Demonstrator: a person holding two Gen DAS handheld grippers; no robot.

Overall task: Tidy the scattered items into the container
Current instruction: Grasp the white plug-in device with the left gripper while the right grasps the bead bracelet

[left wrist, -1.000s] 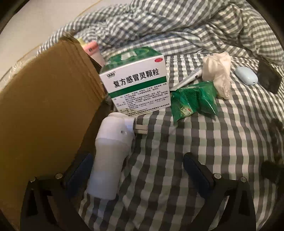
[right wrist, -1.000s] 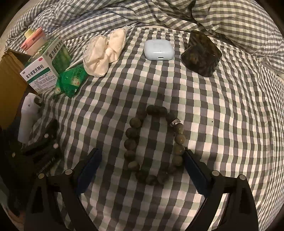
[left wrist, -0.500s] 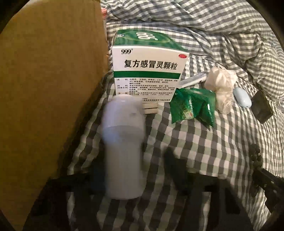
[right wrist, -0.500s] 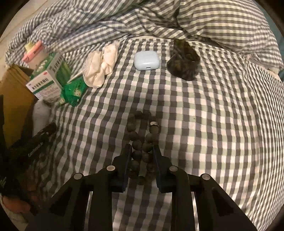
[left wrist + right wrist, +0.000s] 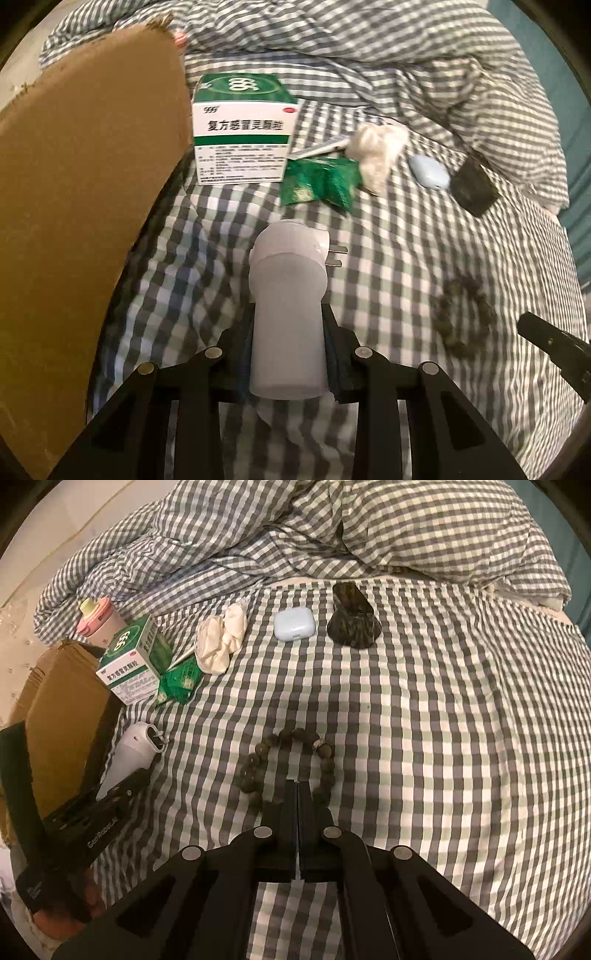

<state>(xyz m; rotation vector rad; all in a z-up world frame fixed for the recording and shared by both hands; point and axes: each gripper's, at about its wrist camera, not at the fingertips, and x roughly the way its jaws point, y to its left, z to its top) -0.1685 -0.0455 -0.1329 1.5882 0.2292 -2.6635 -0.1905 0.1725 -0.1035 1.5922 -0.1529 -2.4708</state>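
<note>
White plug-in bottle (image 5: 288,317) newly lifted, lengthwise along left gripper (image 5: 288,354), plug end forward

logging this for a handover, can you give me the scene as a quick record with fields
surface: checked bedsheet
container: cardboard box
left gripper: jaws closing, pads on white plug-in device
right gripper: shut; bead bracelet loops round its tips, grip unclear
loose on sheet: medicine box, green sachets, earbud case
</note>
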